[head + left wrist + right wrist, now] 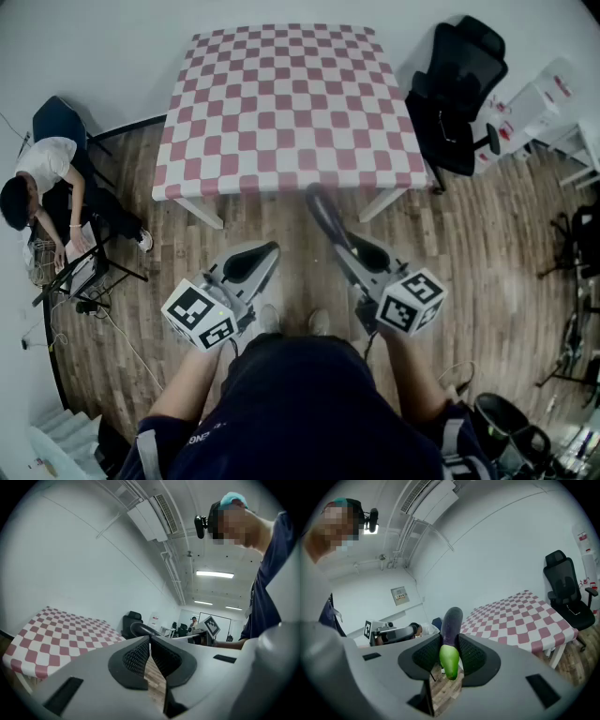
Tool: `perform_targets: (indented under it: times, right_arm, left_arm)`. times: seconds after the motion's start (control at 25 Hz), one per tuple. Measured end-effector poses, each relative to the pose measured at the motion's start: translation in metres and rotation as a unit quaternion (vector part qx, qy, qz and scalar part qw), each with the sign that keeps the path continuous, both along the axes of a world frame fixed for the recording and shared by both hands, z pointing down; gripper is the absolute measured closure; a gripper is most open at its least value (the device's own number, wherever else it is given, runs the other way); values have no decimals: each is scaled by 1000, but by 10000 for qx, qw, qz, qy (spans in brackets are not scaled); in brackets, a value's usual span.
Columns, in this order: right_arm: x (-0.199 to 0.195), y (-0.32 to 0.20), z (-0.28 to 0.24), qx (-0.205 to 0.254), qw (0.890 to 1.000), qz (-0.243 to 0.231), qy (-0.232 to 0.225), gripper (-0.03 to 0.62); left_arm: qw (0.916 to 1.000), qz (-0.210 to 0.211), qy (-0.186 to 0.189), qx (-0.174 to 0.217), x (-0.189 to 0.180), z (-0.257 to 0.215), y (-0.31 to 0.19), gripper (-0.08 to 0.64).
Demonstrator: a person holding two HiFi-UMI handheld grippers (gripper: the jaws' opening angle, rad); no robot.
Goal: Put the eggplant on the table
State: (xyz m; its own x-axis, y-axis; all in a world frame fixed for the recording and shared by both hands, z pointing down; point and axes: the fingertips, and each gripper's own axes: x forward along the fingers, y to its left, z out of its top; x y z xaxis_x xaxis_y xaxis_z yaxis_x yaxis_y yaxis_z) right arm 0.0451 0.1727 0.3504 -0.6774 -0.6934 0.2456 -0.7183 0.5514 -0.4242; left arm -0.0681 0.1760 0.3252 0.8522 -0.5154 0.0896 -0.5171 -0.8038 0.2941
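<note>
The right gripper (451, 643) pinched the eggplant (451, 620) by its green stem end, the purple body poking out ahead. The left gripper (150, 641) hung beside it, jaws pressed together on nothing. Both were over the wooden floor (281, 225), just short of the checkered table (291, 103). A black office chair (459, 94) stood at the table's right.
</note>
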Motion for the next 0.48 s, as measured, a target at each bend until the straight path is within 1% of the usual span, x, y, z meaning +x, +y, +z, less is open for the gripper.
perform_targets:
  times: [0.28,0.48]
  right_arm:
    - [3,-4,-2,10,10000,-37,-44,460]
    - [21,-4,-4,57,9998,-124,-110,460]
  left_arm:
    - [10000,-1,-26,-9,6,0,-2,526]
    - [9999,-102,-14,42,23,-1,-3,526]
